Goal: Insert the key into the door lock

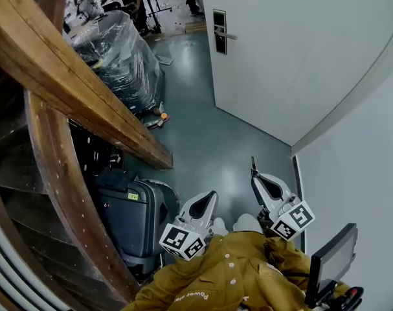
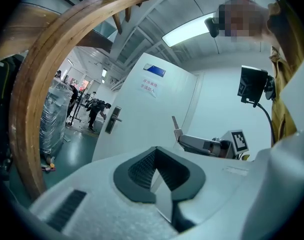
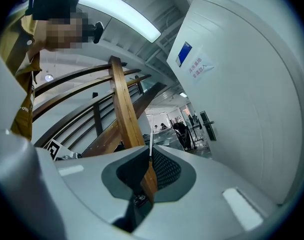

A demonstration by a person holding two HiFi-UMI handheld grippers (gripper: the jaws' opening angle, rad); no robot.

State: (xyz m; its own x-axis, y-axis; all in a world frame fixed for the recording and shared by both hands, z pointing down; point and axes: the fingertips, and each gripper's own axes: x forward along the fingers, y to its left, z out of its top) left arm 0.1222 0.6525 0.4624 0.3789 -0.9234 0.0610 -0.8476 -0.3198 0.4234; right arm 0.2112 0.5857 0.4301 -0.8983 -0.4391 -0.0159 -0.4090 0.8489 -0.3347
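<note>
The white door stands ahead, far from both grippers. Its lock plate with a lever handle is on the door's left edge, and also shows in the left gripper view and the right gripper view. My right gripper is shut on a thin metal key; the key's blade sticks out past the pads. From the left gripper view, the right gripper and the key appear at mid right. My left gripper is held beside it, shut and empty.
A curved wooden stair rail runs along the left. Below it stands a dark suitcase, and farther back a plastic-wrapped stack. People work in the hall beyond the door. A small screen on a mount is at my lower right.
</note>
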